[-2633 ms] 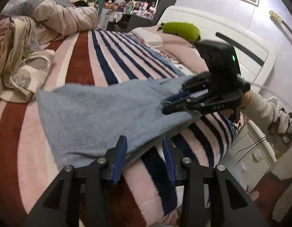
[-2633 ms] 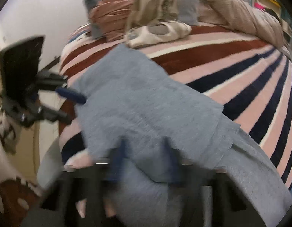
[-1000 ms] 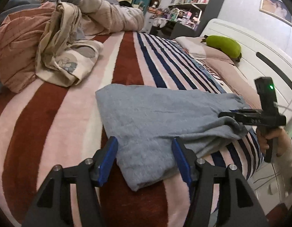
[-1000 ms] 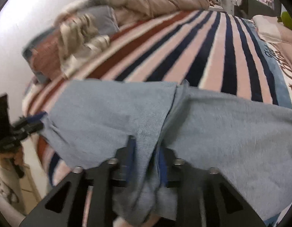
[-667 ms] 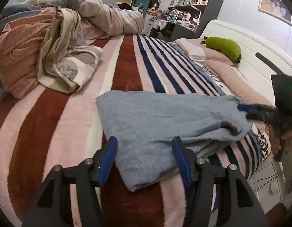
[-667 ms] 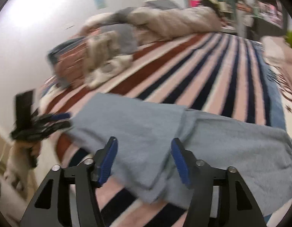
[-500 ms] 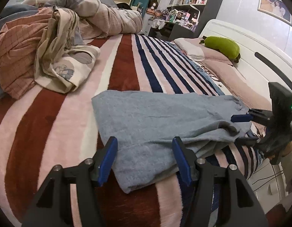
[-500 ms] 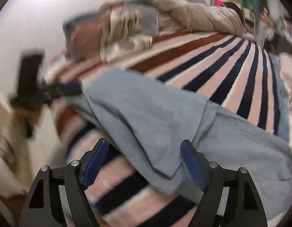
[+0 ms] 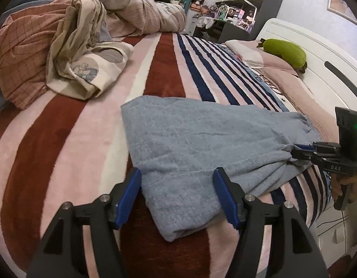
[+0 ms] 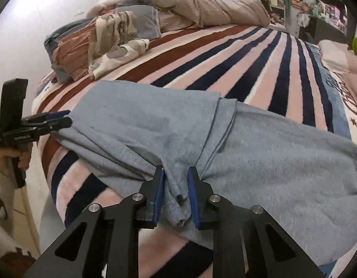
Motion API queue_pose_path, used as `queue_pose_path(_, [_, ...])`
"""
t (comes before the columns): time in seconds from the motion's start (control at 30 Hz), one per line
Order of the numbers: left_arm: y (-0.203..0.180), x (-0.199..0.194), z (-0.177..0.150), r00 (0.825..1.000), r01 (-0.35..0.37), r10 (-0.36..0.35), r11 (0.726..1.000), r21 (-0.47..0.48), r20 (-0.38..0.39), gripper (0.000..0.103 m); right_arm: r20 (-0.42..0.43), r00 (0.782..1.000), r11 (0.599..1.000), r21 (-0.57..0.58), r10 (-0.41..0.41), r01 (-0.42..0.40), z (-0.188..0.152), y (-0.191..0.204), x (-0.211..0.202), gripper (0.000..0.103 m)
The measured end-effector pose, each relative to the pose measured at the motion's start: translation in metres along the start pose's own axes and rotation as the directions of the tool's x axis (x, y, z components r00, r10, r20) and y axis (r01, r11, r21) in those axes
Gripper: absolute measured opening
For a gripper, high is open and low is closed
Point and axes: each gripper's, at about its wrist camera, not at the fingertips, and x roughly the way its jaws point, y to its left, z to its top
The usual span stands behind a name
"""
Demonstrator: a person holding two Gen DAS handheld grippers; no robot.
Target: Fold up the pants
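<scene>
Pants: the light blue-grey fleece pants (image 9: 201,143) lie across the near edge of the striped red, pink and navy plush blanket (image 9: 69,143) covering the bed, already doubled over, with a folded edge running across the middle in the right wrist view.
Right gripper: the right gripper (image 10: 175,193), black with blue pads, has just been closing; its jaws are now pinched together on a bunched ridge of pants cloth at the near hem. The left wrist view shows it from the side, nipping the right end of the pants.
Left gripper: the left gripper (image 9: 178,197) has its jaws standing apart, one either side of the near left corner of the pants, the pads not pressing on the cloth. In the right wrist view it sits at the far left end of the garment.
Why so held: one gripper at each end probably lets the person lift or stretch the cloth evenly for the next fold.
Step in hand: likely securing both ends; the left side is not yet clamped.
Clutter: a heap of crumpled beige and brown clothes (image 9: 62,53) lies far left, well apart.
</scene>
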Motion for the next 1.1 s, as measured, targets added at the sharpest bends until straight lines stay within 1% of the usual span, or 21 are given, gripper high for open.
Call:
queue_pose_path(0.07, [-0.002,-0.005,0.001,1.0,-0.01,0.01,1.0,0.01,0.005,0.061,0.009,1.0,0.999,0.03,0.012,-0.012,-0.002,-0.003,-0.007,0.025])
queue_pose_path(0.13, [-0.006,-0.014,0.005,0.999,-0.023,0.023,0.999,0.024,0.023,0.061,0.071,0.997,0.999,0.045,-0.015,0.012,-0.009,-0.01,-0.032,0.03])
queue_pose_path(0.2, [-0.011,-0.025,0.008,0.998,-0.032,0.03,0.999,0.033,0.05,0.062,0.143,0.984,0.991,0.098,-0.104,0.09,-0.019,-0.025,-0.063,0.041])
queue_pose_path(0.23, [-0.013,-0.029,0.01,0.998,-0.035,0.033,0.999,0.034,0.062,0.065,0.168,0.974,0.982,0.139,-0.154,0.131,-0.025,-0.036,-0.078,0.052])
queue_pose_path(0.27, [-0.016,-0.033,0.012,0.996,-0.042,0.039,0.999,0.032,0.076,0.067,0.185,0.956,0.96,0.207,-0.226,0.187,-0.035,-0.052,-0.096,0.056])
queue_pose_path(0.33, [-0.022,-0.04,0.016,0.994,-0.05,0.047,0.998,0.026,0.102,0.067,0.177,0.93,0.914,0.315,-0.321,0.256,-0.05,-0.077,-0.117,0.057])
queue_pose_path(0.37, [-0.027,-0.042,0.018,0.992,-0.053,0.051,0.998,0.021,0.113,0.069,0.163,0.915,0.877,0.387,-0.369,0.285,-0.063,-0.094,-0.127,0.062])
queue_pose_path(0.4, [-0.032,-0.043,0.021,0.99,-0.059,0.056,0.998,0.016,0.126,0.07,0.152,0.907,0.85,0.436,-0.392,0.295,-0.071,-0.106,-0.131,0.067])
queue_pose_path(0.43, [-0.037,-0.043,0.023,0.989,-0.062,0.059,0.998,0.014,0.135,0.07,0.144,0.903,0.826,0.481,-0.406,0.295,-0.081,-0.118,-0.135,0.073])
queue_pose_path(0.47, [-0.041,-0.043,0.024,0.988,-0.063,0.061,0.998,0.01,0.144,0.07,0.132,0.9,0.795,0.535,-0.415,0.287,-0.093,-0.131,-0.138,0.074])
queue_pose_path(0.53, [-0.05,-0.04,0.028,0.986,-0.061,0.062,0.998,-0.01,0.154,0.07,0.123,0.908,0.767,0.587,-0.401,0.259,-0.107,-0.147,-0.136,0.074])
queue_pose_path(0.57, [-0.055,-0.038,0.03,0.986,-0.063,0.064,0.998,-0.016,0.157,0.07,0.124,0.915,0.757,0.61,-0.383,0.235,-0.113,-0.154,-0.132,0.074])
queue_pose_path(0.67, [-0.068,-0.031,0.033,0.985,-0.073,0.075,0.997,-0.023,0.156,0.07,0.155,0.927,0.747,0.643,-0.341,0.168,-0.122,-0.168,-0.123,0.074])
queue_pose_path(0.73, [-0.076,-0.025,0.036,0.986,-0.078,0.081,0.997,-0.025,0.149,0.07,0.188,0.931,0.742,0.661,-0.312,0.115,-0.122,-0.176,-0.116,0.074])
queue_pose_path(0.77, [-0.078,-0.022,0.037,0.986,-0.085,0.087,0.996,-0.026,0.145,0.07,0.195,0.932,0.74,0.665,-0.304,0.102,-0.12,-0.18,-0.112,0.074])
queue_pose_path(0.87, [-0.085,-0.014,0.04,0.985,-0.109,0.112,0.994,-0.033,0.132,0.071,0.204,0.929,0.73,0.678,-0.308,0.093,-0.115,-0.19,-0.102,0.075])
queue_pose_path(0.97, [-0.088,-0.009,0.042,0.983,-0.126,0.131,0.991,-0.042,0.128,0.071,0.226,0.924,0.726,0.683,-0.309,0.076,-0.11,-0.195,-0.096,0.078])
queue_pose_path(1.07, [-0.087,-0.005,0.042,0.982,-0.138,0.143,0.989,-0.051,0.12,0.071,0.238,0.919,0.721,0.689,-0.315,0.068,-0.105,-0.2,-0.092,0.078])
queue_pose_path(1.1, [-0.086,-0.004,0.042,0.982,-0.139,0.145,0.989,-0.055,0.118,0.071,0.243,0.916,0.721,0.69,-0.319,0.068,-0.103,-0.2,-0.091,0.075])
